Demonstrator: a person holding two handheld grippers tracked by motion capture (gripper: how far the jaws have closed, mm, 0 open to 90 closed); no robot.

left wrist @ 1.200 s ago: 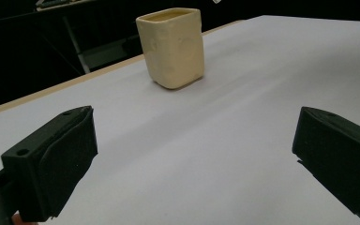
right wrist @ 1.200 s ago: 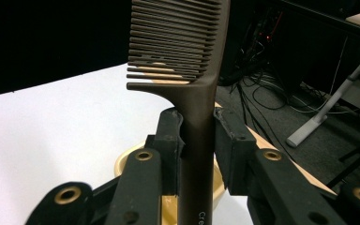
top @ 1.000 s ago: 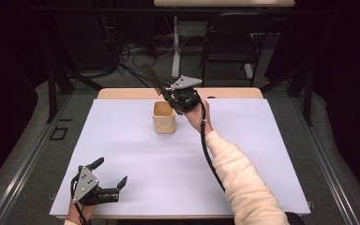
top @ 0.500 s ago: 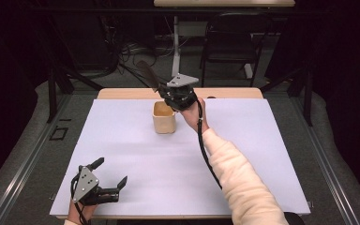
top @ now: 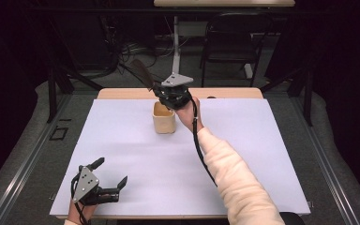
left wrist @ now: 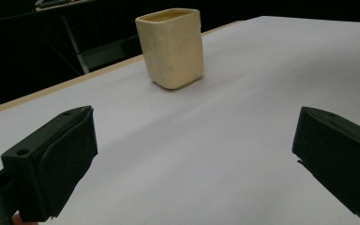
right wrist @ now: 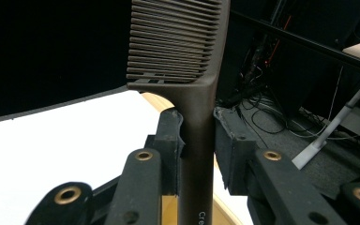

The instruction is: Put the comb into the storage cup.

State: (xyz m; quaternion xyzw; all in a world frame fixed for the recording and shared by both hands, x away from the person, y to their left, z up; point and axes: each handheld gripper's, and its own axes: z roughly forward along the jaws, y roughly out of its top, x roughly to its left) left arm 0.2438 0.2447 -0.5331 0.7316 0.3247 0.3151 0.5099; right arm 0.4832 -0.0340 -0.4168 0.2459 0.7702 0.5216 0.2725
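— White tabletop (top: 262, 154), cream cup (top: 164, 118) at the far middle; right gripper (top: 171, 96) clamped a dark comb (right wrist: 194, 93) just above it.
— Handle probably pointed cupward; best lowered straight. Left gripper (top: 108, 180) rested open, near left.

From my overhead feed, my right gripper (top: 165, 95) hangs over the far side of the white table (top: 262, 154), clamped on a dark comb (top: 142, 72) that sticks up and away toward the left, just above and behind the cream cup (top: 163, 118). The cup stands upright on the sheet, with the gripper's body close over its far rim, though I can't tell whether they touch. My left gripper (top: 109, 177) rests low at the near left corner, its jaws spread apart with nothing between them, well apart from the cup.
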